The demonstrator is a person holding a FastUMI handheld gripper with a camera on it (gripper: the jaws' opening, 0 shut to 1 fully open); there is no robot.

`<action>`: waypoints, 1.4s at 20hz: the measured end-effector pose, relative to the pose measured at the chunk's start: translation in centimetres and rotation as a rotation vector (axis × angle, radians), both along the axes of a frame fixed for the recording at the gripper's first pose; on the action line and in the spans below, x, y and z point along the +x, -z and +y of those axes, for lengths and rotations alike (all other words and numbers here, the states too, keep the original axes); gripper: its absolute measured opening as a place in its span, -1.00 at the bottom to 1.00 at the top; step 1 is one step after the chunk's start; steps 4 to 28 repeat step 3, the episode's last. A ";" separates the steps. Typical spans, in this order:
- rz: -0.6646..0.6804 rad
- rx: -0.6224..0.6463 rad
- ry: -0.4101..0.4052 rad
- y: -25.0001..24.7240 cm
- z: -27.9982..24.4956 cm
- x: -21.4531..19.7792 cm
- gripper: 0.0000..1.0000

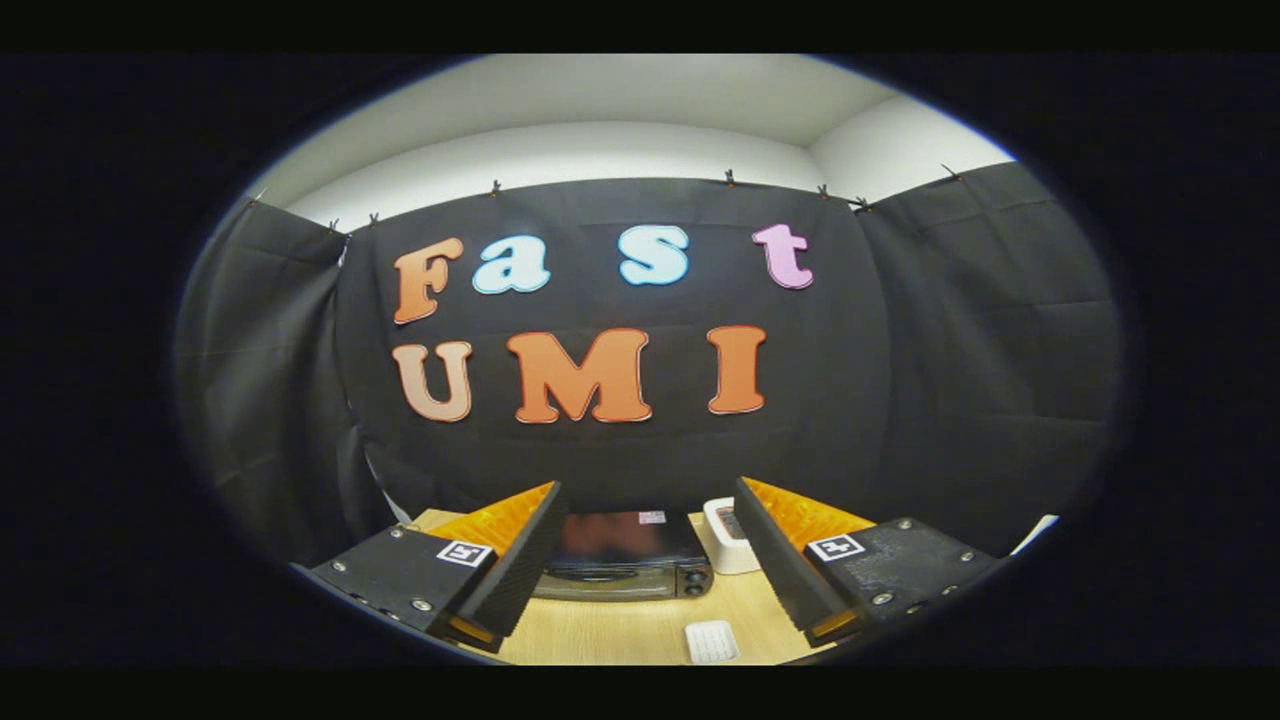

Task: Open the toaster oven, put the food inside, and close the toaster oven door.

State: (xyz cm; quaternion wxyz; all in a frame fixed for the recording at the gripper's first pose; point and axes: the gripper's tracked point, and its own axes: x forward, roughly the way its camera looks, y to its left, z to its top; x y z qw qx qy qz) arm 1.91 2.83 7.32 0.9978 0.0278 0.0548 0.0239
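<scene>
The gripper (645, 545) is held well above a light wooden table (640, 630), with its two fingers (520, 570) spread wide apart and nothing gripped or touched between them. Between the fingers and beyond their tips, the toaster oven (625, 560) is seen standing on the table against the black cloth wall (900, 380); its door is shut, and round knobs are seen at its right end. Just to the right of the oven, a small white device (728, 535) is seen, partly hidden behind the right finger. Nearer to the gripper, a small white ridged object (712, 641) lies flat on the table, well apart from the oven; it cannot be told what it is.
</scene>
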 end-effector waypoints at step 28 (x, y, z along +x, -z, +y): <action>0.008 -0.015 0.018 0.6 -0.8 -0.5 0.98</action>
